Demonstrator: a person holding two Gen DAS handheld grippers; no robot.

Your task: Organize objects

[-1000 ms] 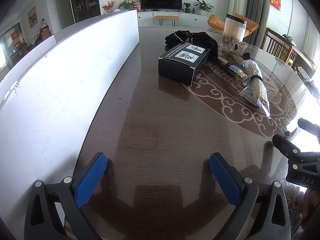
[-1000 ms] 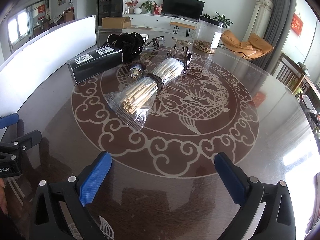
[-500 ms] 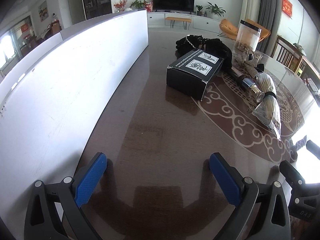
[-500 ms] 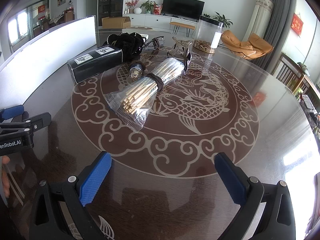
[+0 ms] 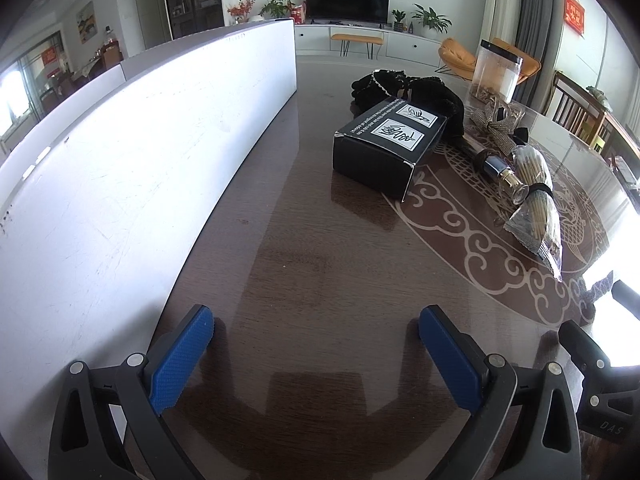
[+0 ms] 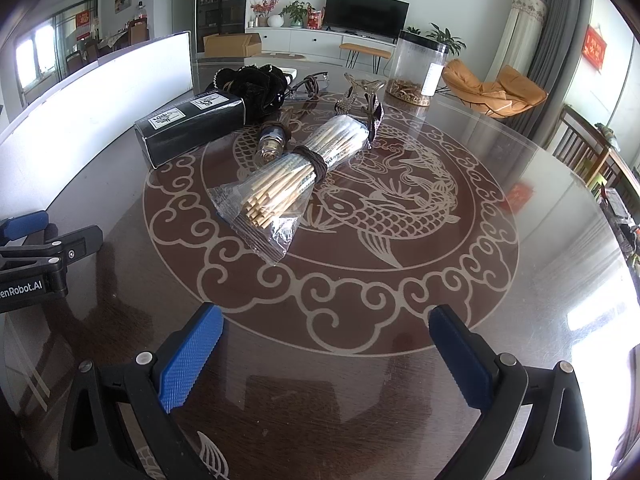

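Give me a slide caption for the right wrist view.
Open right hand-held gripper faces a bagged bundle of sticks and a black box on the dragon-patterned table.

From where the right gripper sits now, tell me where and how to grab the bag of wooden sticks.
Grip the bag of wooden sticks at its waist, by the dark band, where the bundle is narrowest and tightest. It lies flat, pointing diagonally away, so bring the open right gripper down from above with the jaws across the bundle. Avoid the loose plastic end; it would likely crumple or slip.

Right gripper (image 6: pixel 326 354) fingers spread, bagged sticks (image 6: pixel 296 176) ahead, black box (image 6: pixel 190 128)
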